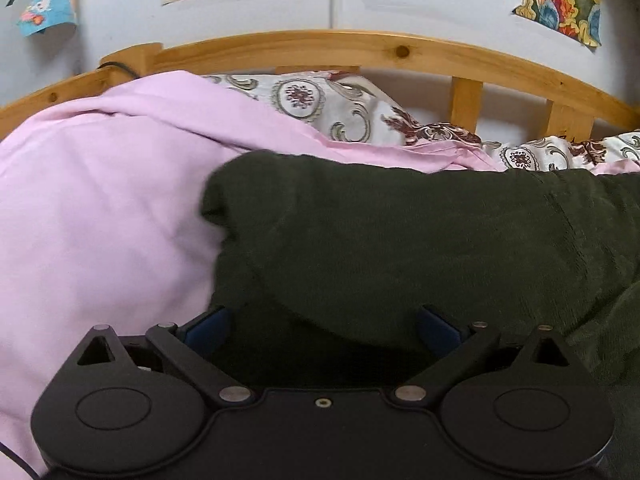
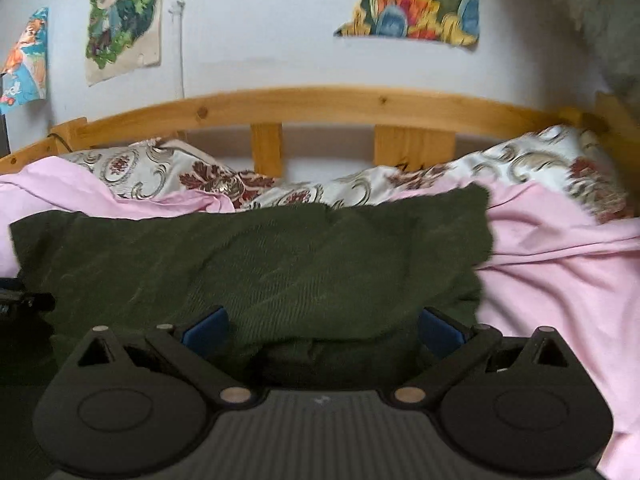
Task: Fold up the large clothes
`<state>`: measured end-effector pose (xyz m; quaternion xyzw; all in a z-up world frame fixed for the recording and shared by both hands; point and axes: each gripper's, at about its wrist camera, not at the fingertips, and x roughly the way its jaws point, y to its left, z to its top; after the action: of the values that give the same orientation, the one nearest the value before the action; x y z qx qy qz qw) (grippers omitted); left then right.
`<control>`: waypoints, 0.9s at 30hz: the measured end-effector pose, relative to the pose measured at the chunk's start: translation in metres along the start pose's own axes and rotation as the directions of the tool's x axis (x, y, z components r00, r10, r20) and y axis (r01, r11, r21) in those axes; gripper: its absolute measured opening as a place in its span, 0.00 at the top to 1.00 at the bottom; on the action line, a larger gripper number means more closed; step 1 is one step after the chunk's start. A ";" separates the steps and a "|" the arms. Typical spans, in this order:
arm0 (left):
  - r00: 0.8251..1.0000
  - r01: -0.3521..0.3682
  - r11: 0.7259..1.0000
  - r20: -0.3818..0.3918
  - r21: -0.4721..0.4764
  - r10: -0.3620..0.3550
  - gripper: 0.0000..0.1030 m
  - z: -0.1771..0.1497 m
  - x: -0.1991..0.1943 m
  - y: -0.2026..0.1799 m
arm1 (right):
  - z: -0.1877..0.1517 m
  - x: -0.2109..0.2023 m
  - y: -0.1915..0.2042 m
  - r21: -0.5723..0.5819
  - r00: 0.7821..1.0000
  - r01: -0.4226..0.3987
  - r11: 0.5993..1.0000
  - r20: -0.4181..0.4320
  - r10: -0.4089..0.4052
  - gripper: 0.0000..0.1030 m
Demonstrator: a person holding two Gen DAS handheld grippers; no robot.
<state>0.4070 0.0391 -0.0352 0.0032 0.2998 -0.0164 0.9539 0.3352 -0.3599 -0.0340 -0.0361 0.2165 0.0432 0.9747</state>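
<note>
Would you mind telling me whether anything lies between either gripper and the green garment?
Nothing visible does. The green garment lies directly between the open fingers of the left gripper and of the right gripper.

Wooden bed frame (image 2: 320, 100) seen at back, curved top rail on short upright slats, set against pale wall. Bed covered by pink sheet (image 1: 100, 220), wrinkled, bunched toward headboard. Patterned pillows (image 2: 160, 168), cream with dark red floral and scroll motifs, laid along head end, partly overlapped by pink sheet. Dark green garment (image 2: 260, 260) spread flat on pink sheet, far edge lying just short of pillows, one corner toward right side.
</note>
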 end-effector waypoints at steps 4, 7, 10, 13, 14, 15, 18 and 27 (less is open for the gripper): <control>1.000 -0.004 0.999 0.018 0.032 0.004 0.03 -0.004 -0.029 0.004 | -0.006 -0.041 0.005 -0.043 0.999 -0.004 0.999 0.043 0.006 0.00; 0.998 -0.044 0.995 0.047 0.086 0.040 0.01 -0.012 -0.059 -0.002 | -0.013 -0.067 0.013 -0.099 0.999 0.002 0.995 0.051 0.003 0.00; 0.998 -0.026 0.992 0.058 0.125 0.019 0.01 -0.028 -0.092 -0.011 | -0.025 -0.092 0.022 -0.166 0.999 -0.008 0.986 0.040 0.015 0.00; 0.999 0.035 0.988 0.016 0.149 -0.038 0.01 -0.052 -0.124 -0.019 | -0.040 -0.120 0.029 -0.222 0.999 -0.024 0.975 0.025 0.030 0.00; 0.998 0.055 0.986 -0.006 0.158 -0.055 0.01 -0.060 -0.133 -0.022 | -0.045 -0.129 0.031 -0.237 0.999 -0.036 0.971 0.017 0.041 0.00; 0.997 0.077 0.983 -0.030 0.169 -0.073 0.01 -0.069 -0.143 -0.024 | -0.052 -0.140 0.033 -0.253 0.999 -0.052 0.966 0.001 0.054 0.00; 0.992 0.117 0.965 -0.080 0.234 -0.101 0.01 -0.094 -0.171 -0.034 | -0.072 -0.165 0.039 -0.292 0.996 -0.088 0.952 -0.050 0.077 0.00; 0.965 0.246 0.915 -0.172 0.319 -0.199 0.01 -0.142 -0.227 -0.048 | -0.134 -0.218 0.073 -0.399 0.978 -0.188 0.897 -0.155 0.136 0.00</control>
<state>0.1380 0.0002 -0.0218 0.1336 0.3550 -0.1758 0.9084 0.0751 -0.3144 -0.0657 -0.2248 0.2646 0.1668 0.9228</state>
